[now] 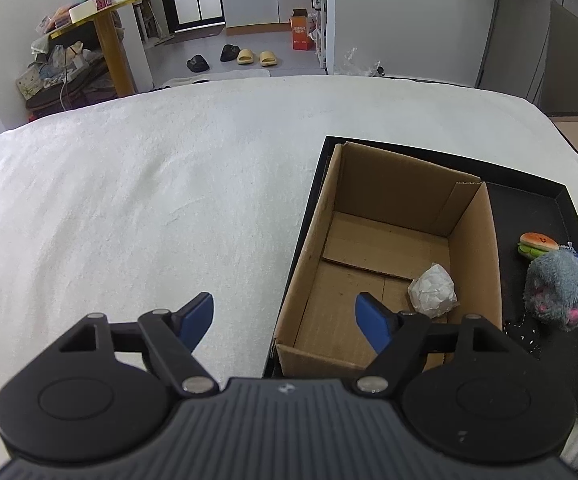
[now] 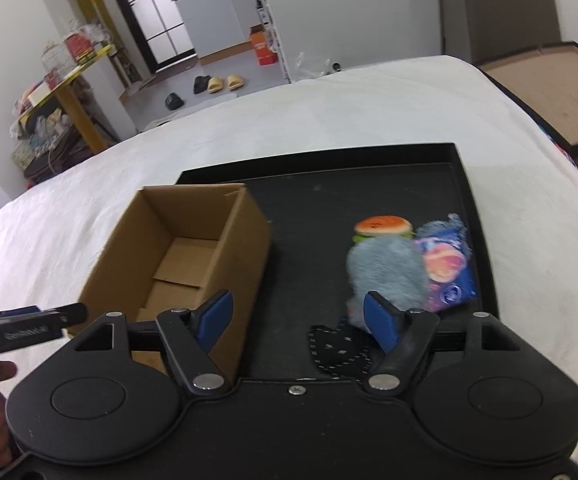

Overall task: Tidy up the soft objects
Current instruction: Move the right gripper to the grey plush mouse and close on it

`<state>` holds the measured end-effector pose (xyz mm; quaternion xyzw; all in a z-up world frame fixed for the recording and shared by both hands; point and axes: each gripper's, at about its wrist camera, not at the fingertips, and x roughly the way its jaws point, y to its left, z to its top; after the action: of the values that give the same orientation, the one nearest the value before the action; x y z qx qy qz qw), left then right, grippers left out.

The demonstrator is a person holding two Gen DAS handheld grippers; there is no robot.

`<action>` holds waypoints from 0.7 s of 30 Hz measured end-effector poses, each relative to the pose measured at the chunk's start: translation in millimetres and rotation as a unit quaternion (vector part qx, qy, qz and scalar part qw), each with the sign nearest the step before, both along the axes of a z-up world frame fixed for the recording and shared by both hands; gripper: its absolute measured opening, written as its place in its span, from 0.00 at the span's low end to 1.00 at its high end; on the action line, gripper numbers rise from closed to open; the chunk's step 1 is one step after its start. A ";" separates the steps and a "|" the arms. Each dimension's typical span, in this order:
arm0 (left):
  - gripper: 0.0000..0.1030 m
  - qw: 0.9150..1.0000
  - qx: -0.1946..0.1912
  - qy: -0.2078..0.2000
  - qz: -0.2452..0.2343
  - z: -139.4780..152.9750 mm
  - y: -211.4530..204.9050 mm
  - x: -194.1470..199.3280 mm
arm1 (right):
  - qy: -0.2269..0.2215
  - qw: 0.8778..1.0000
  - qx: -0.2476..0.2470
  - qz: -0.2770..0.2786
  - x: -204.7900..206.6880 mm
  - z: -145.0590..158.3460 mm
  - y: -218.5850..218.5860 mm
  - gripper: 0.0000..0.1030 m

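Note:
A brown cardboard box (image 1: 473,240) stands in a black tray (image 1: 569,208) on a white-covered bed. A crumpled white paper ball (image 1: 433,290) lies inside the box. On the tray right of the box lie a grey plush toy (image 1: 557,284), a plush burger (image 1: 539,243) and a small black dotted cloth (image 1: 523,332). My left gripper (image 1: 285,320) is open and empty above the box's near left corner. In the right wrist view my right gripper (image 2: 299,320) is open and empty above the tray, between the box (image 2: 245,248) and the grey plush (image 2: 387,268). A burger (image 2: 383,226), a blue packet (image 2: 449,268) and the black cloth (image 2: 337,346) lie there.
The white bed cover (image 1: 149,200) spreads left of the tray. The other hand-held gripper (image 2: 25,326) shows at the left in the right wrist view. A yellow table (image 1: 109,40), slippers (image 1: 249,56) and an orange box (image 1: 303,32) are on the floor beyond.

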<state>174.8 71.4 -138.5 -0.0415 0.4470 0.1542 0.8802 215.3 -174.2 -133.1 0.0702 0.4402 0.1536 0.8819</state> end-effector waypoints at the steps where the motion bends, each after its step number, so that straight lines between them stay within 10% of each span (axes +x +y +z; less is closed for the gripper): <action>1: 0.75 1.000 0.001 0.002 0.000 -0.3 -1.0 0.7 | -0.001 1.000 0.000 -0.004 -0.1 -3.0 -4.3 0.70; 21: 0.75 0.999 0.029 0.046 -0.002 -6.5 -22.0 20.5 | -0.085 0.996 -0.013 -0.025 10.7 -66.3 -34.9 0.70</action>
<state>195.4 49.4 -145.0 -0.0081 0.4826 0.1665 0.8598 225.9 -209.0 -199.4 0.0566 0.3637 0.1310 0.9205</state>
